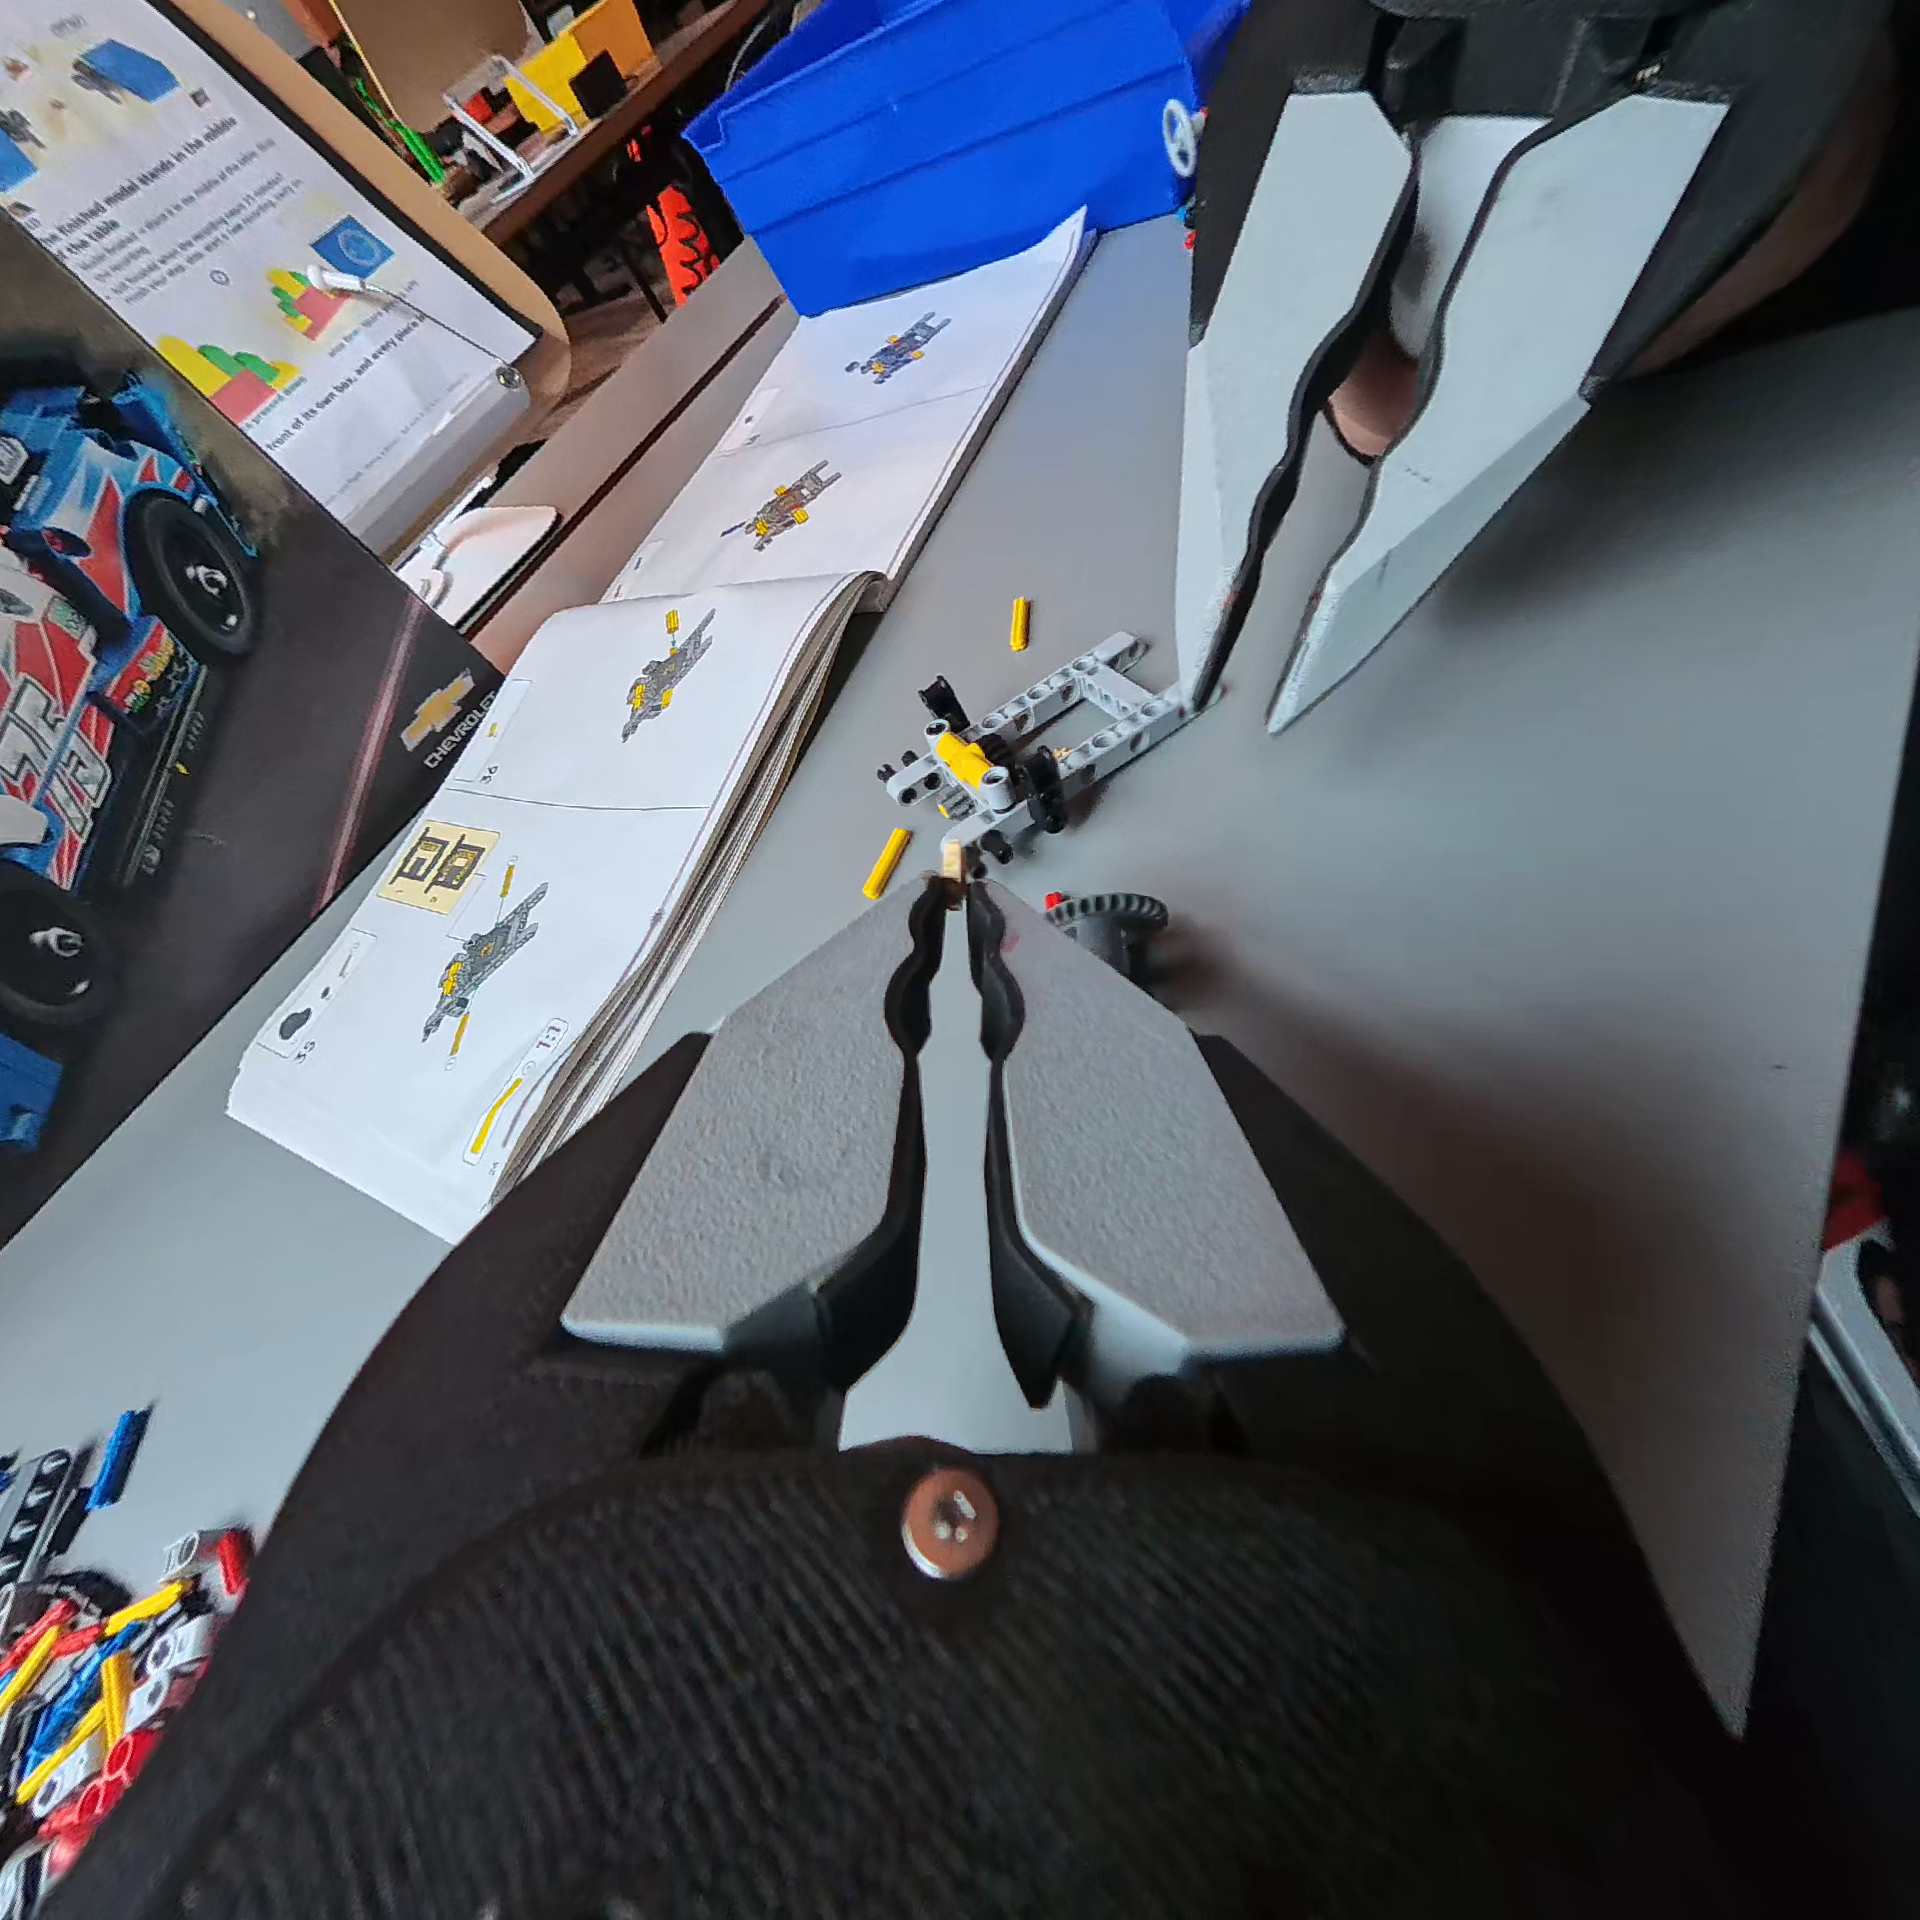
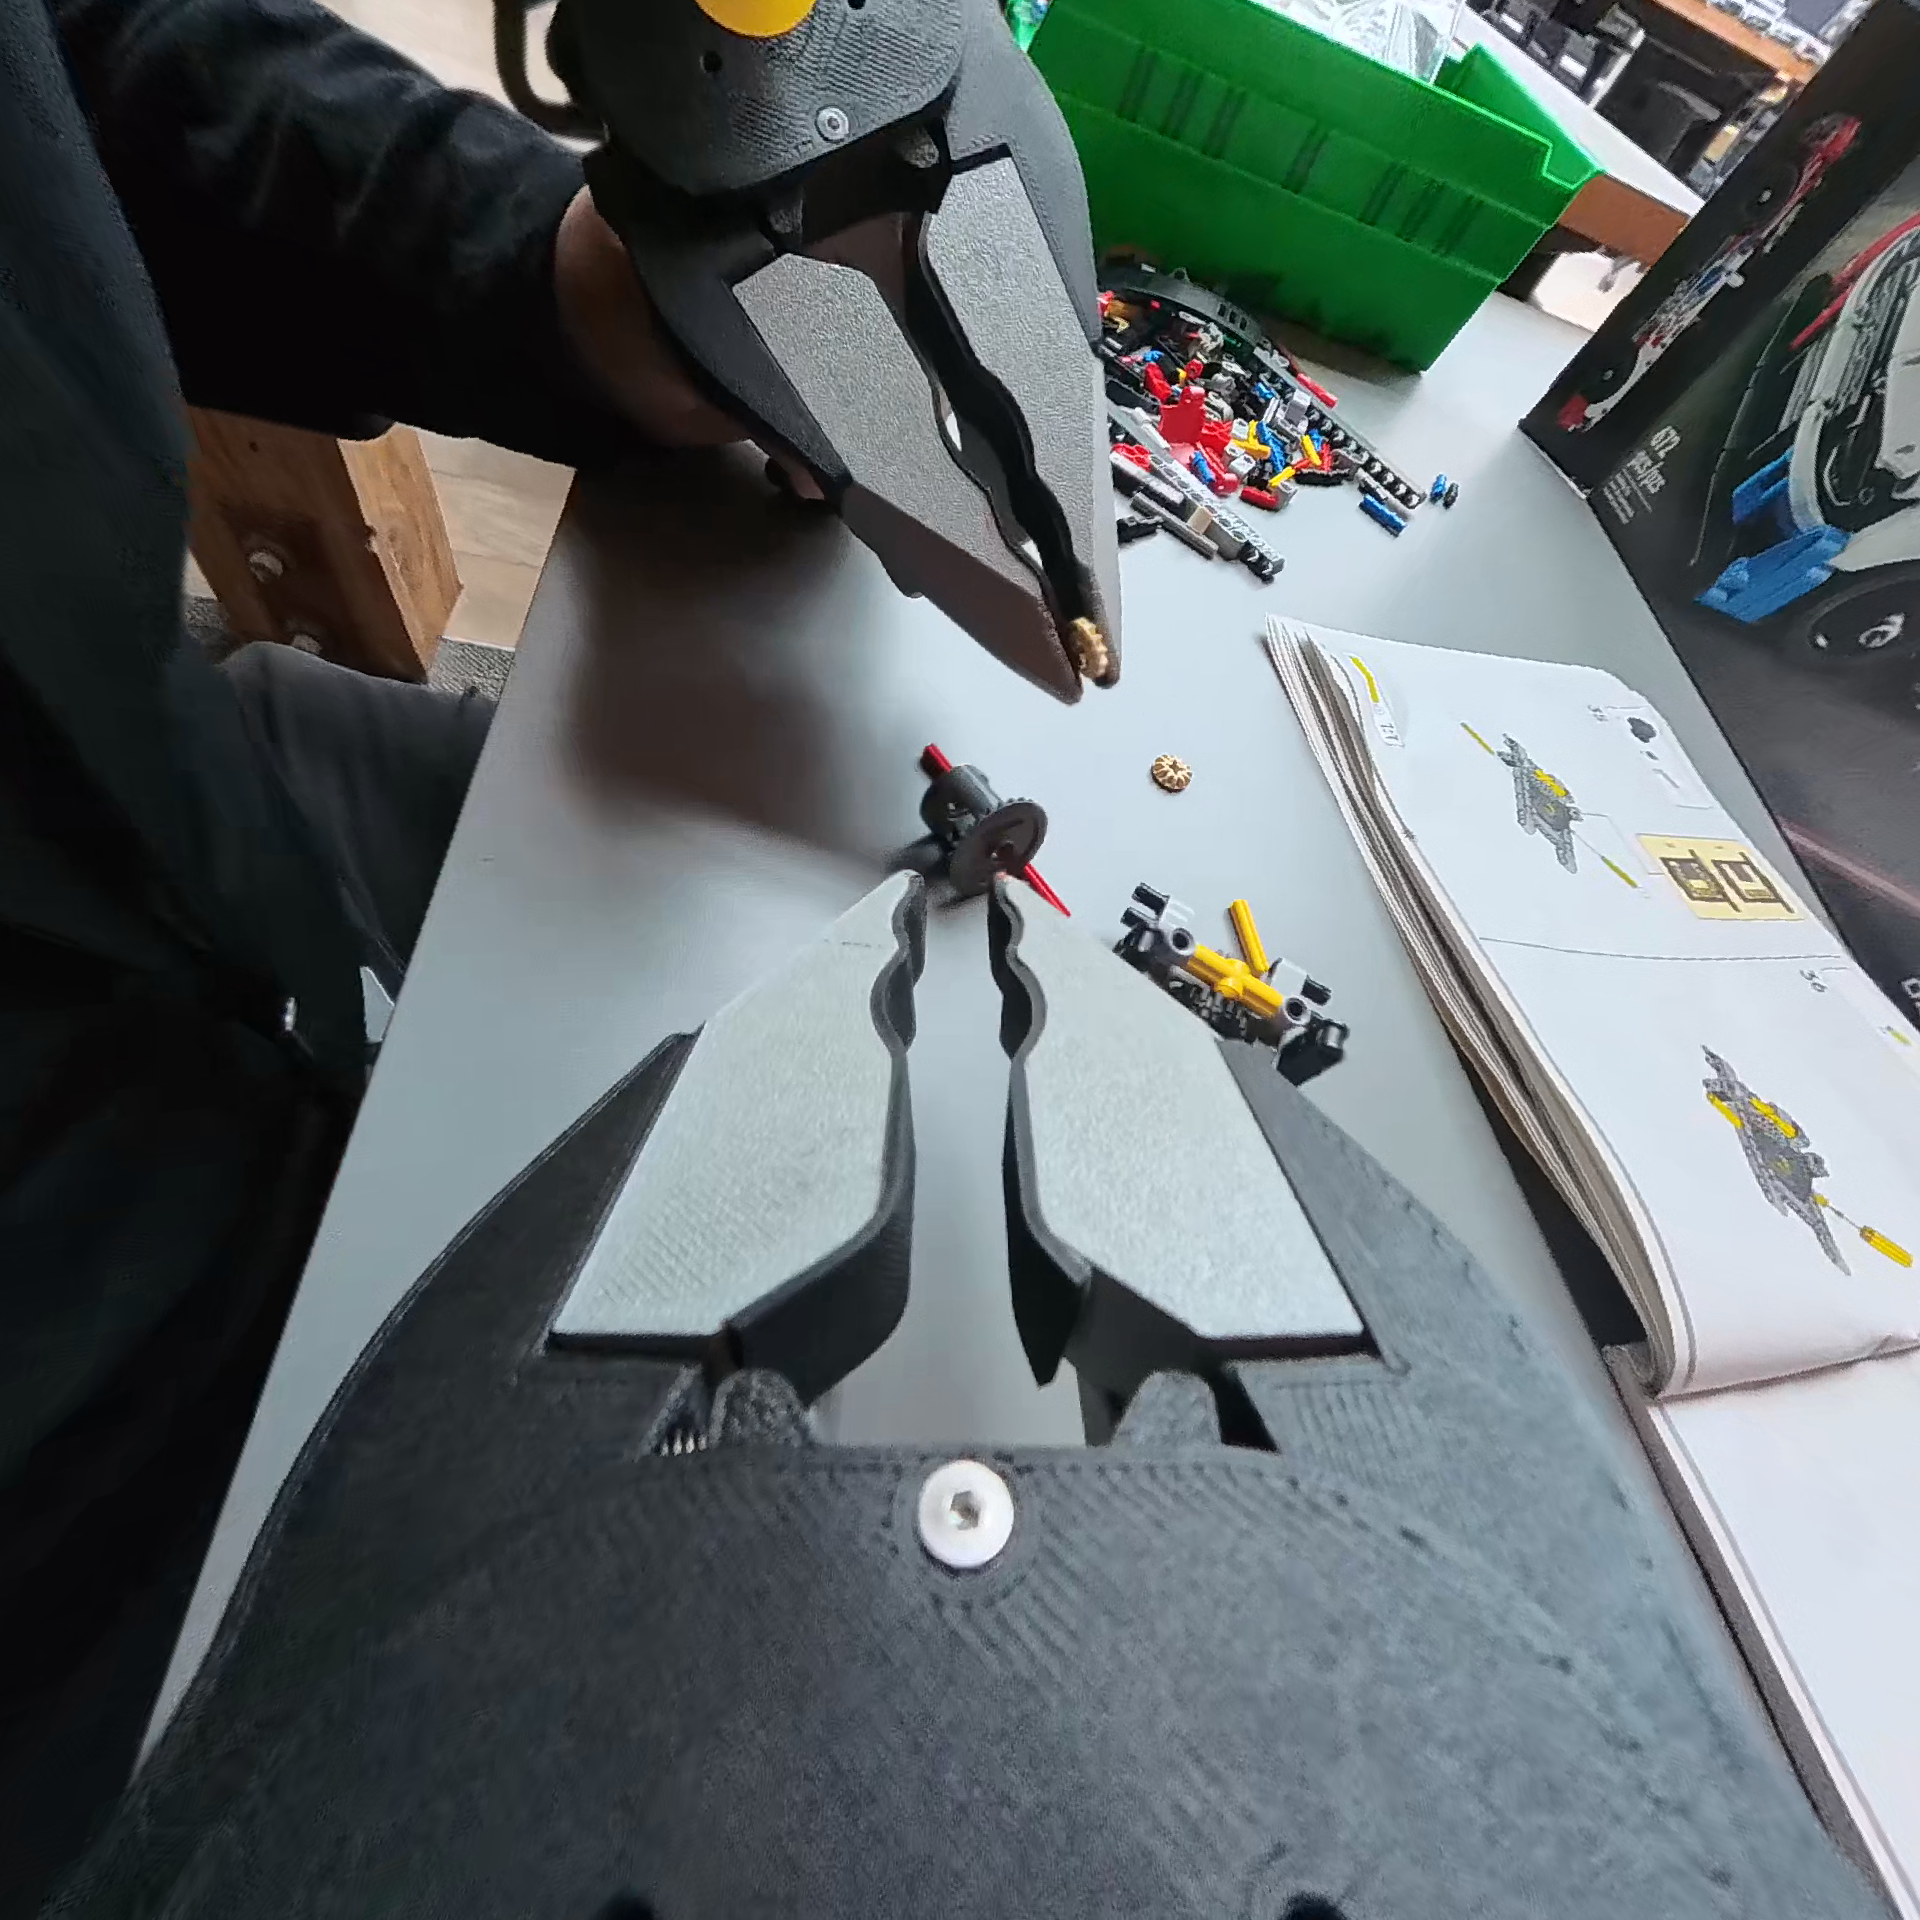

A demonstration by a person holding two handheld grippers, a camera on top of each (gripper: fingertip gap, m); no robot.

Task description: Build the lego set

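Observation:
My left gripper (image 1: pixel 951 899) is shut on a small tan gear (image 1: pixel 952 860) at its very tips, just short of the grey and yellow frame assembly (image 1: pixel 1039 743). In the right wrist view the left gripper (image 2: pixel 1086 665) hangs tilted above the table with the gear (image 2: pixel 1089 646) in it. My right gripper (image 2: pixel 956 891) is open and empty, its tips just in front of a black gear on a red axle (image 2: pixel 987 831). In the left wrist view the right gripper (image 1: pixel 1242 712) stands at the frame's far end. A second tan gear (image 2: pixel 1171 772) lies loose on the table.
An open instruction booklet (image 2: pixel 1610 935) and the set's box (image 2: pixel 1766 416) lie along one side. A pile of loose pieces (image 2: pixel 1226 436) sits before a green bin (image 2: pixel 1299 177). A blue bin (image 1: pixel 935 156) stands at the back. Two yellow pins (image 1: pixel 885 862) lie near the frame. There is about 6 cm between the tips of the two grippers.

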